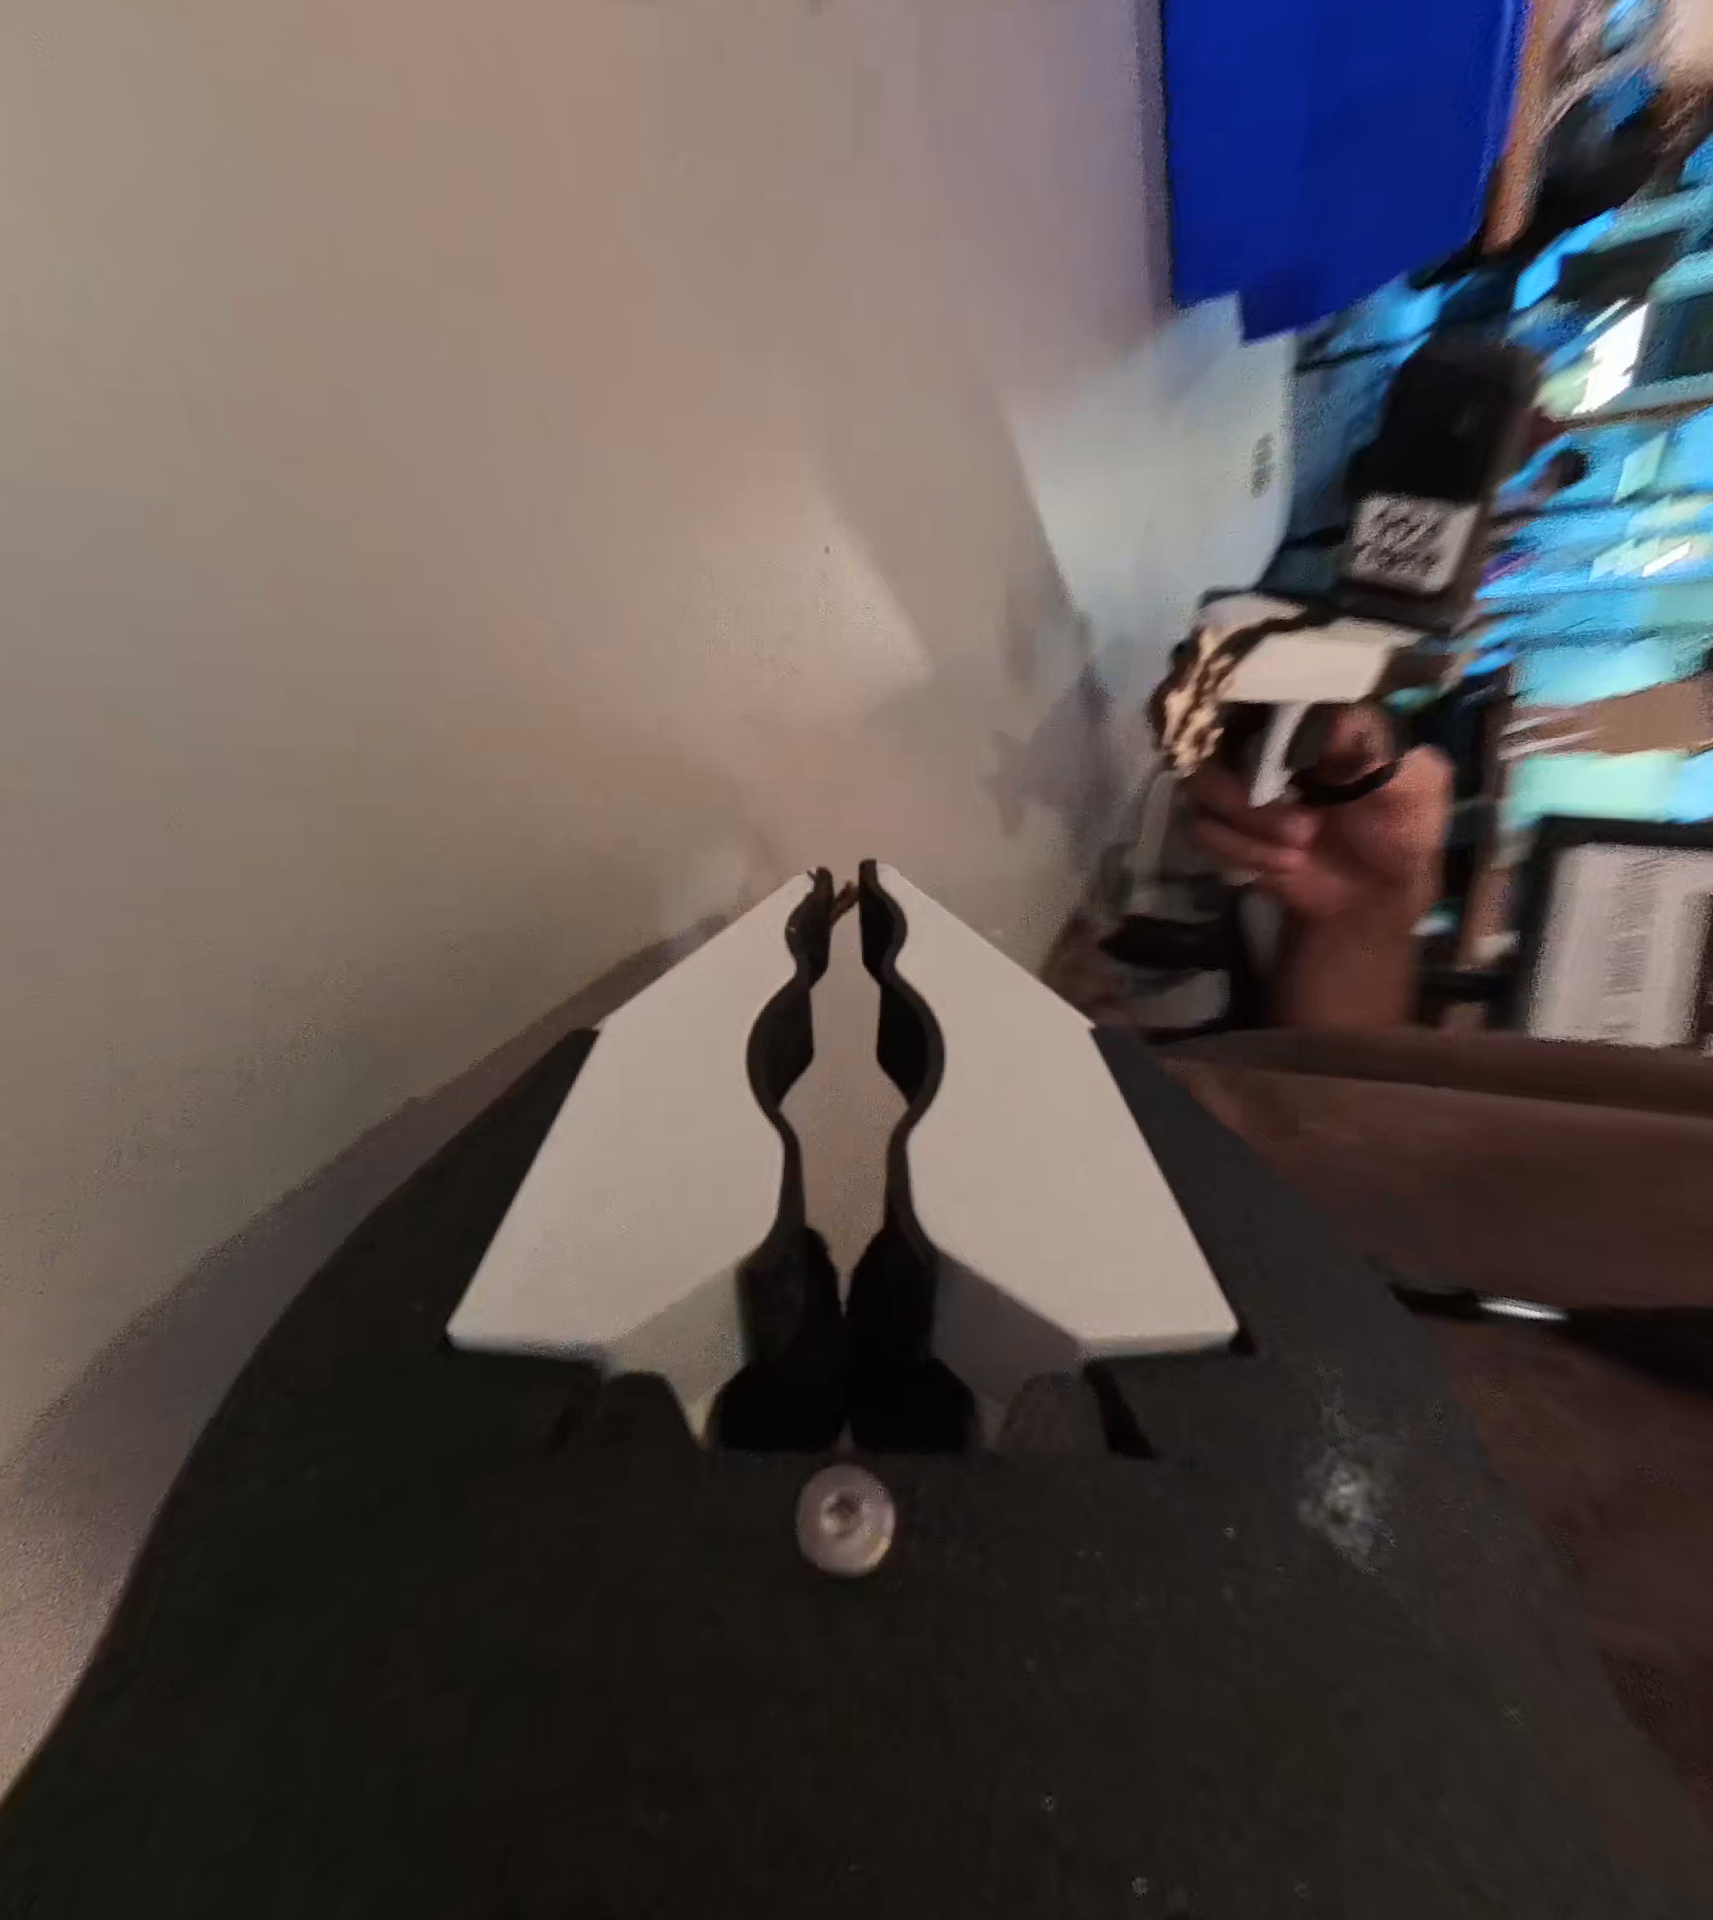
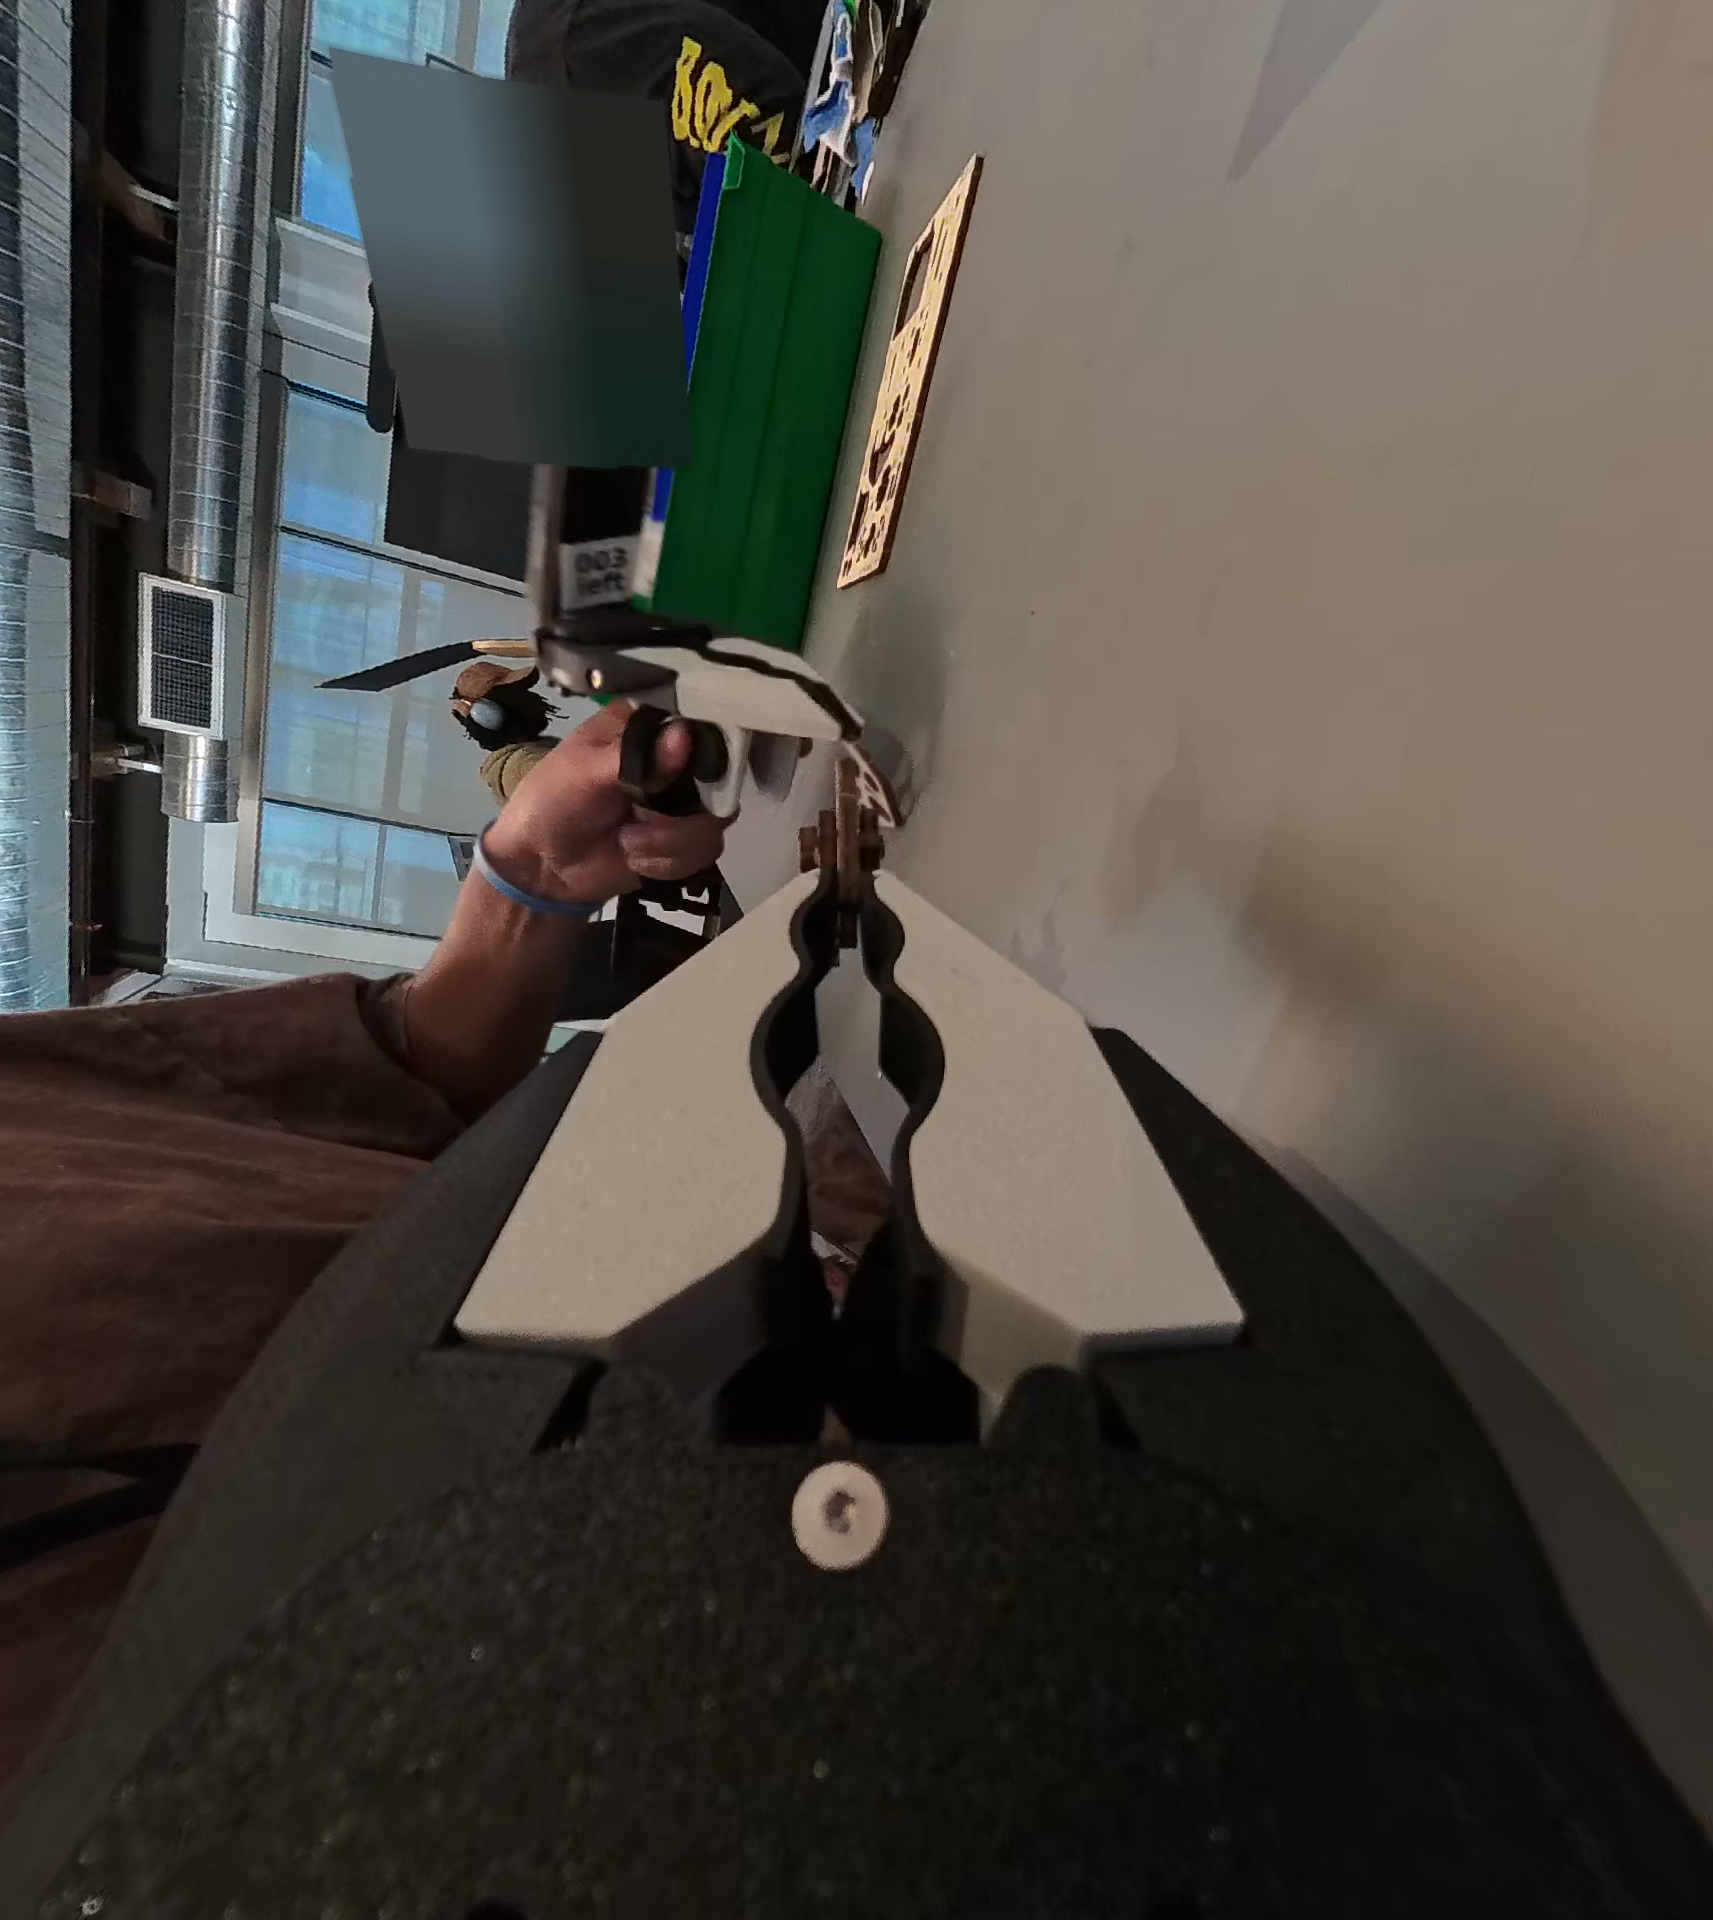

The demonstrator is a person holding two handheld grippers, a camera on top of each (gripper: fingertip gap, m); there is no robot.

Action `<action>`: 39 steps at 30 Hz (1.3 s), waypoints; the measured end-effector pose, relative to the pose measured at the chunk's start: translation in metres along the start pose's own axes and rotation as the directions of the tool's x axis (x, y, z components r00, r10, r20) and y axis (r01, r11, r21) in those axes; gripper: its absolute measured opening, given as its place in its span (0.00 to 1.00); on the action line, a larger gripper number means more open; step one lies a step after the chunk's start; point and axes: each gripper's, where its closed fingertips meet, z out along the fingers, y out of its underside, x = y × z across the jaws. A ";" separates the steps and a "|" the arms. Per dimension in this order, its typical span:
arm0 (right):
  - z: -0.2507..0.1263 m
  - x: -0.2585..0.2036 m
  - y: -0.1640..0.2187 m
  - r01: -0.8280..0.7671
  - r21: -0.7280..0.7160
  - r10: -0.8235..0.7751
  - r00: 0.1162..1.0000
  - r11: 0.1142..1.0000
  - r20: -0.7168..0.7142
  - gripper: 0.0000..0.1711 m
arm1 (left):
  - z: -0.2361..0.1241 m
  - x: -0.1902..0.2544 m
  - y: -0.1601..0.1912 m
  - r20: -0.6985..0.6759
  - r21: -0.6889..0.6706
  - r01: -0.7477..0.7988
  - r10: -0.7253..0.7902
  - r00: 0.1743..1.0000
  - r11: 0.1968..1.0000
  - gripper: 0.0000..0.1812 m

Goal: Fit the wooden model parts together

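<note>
Wood is pinched at the very tips of both tools, and the coming fit seems to turn on how those two pieces line up. In the right wrist view the right gripper (image 2: pixel 844 894), with its pale grey fingers lined in black wavy pads, is clamped on a small brown laser-cut wooden model part (image 2: pixel 839 847) – a flat slotted piece standing edge-on to the camera, its long axis running straight out along the fingers and away from them. Just beyond that piece, nearly touching it, sits the tip of the left gripper (image 2: pixel 867 774), held by a bare hand (image 2: pixel 592 821) with a blue wristband; a pale, dark-edged fragment hangs at its fingertips, close to the grey table surface (image 2: pixel 1351 727), though whether the two wooden pieces already meet I cannot tell. In the left wrist view the left gripper's own fingers are drawn almost together, with only a thin sliver of dark wood (image 1: pixel 824 902) caught between the tips, so it looks closed on a thin part. The right gripper (image 1: pixel 1236 717) shows there to the right and farther off, badly blurred. A tan wooden sheet with cut-out shapes (image 2: pixel 909 384) lies farther along the table, beside a green folded board (image 2: pixel 769 416), well apart from both tools. My judgement is that the right-hand piece must slide forward along its long axis into the left-hand one – any twist between the two flat planes would likely jam the slot.
</note>
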 end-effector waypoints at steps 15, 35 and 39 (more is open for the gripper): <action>0.006 -0.003 0.005 0.003 -0.027 -0.003 1.000 1.000 0.010 0.02 | -0.002 -0.026 0.033 0.354 -0.323 -0.651 0.726 0.590 0.687 0.20; 0.017 0.001 0.011 -0.015 -0.045 0.015 1.000 0.999 -0.011 0.02 | 0.053 0.079 0.003 0.426 -0.160 -0.834 0.799 0.425 0.529 0.06; 0.018 -0.001 0.009 -0.035 -0.025 0.035 0.999 0.999 0.005 0.02 | 0.065 0.090 0.005 0.410 -0.127 -0.808 0.772 0.486 0.576 0.06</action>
